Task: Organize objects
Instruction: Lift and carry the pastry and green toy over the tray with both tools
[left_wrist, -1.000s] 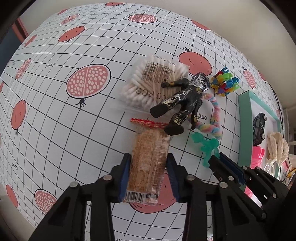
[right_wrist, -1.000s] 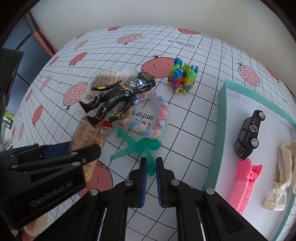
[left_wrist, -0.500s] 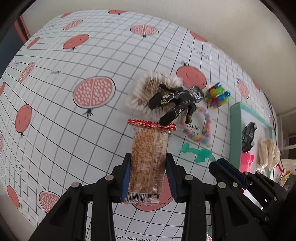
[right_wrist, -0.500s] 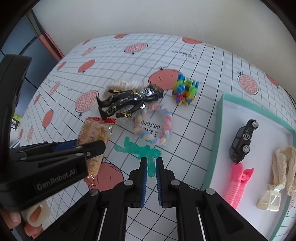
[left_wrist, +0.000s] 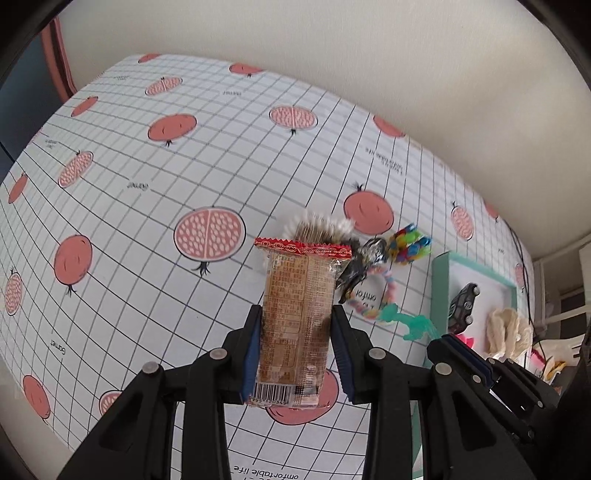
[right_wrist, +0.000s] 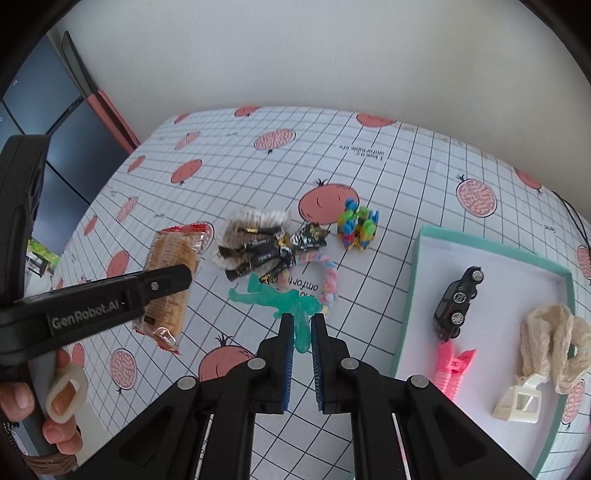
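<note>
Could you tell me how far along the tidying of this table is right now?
Done: the toy car, pink clip, lace cloth and white clip lie in the teal tray. In hand: the left tool grips the biscuit packet; the right tool pinches the green figure. Left: the black figure, cotton swabs, pastel ring and colourful blocks.

Glossy plastic biscuit wrapper (left_wrist: 295, 317)

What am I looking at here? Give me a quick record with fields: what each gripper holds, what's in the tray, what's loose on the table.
left gripper: shut on biscuit packet
right gripper: shut on green rubbery figure
tray: toy car, pink hair clip, lace cloth, white clip
on the table: dark action figure, cotton swabs, pastel ring, colourful block toy
</note>
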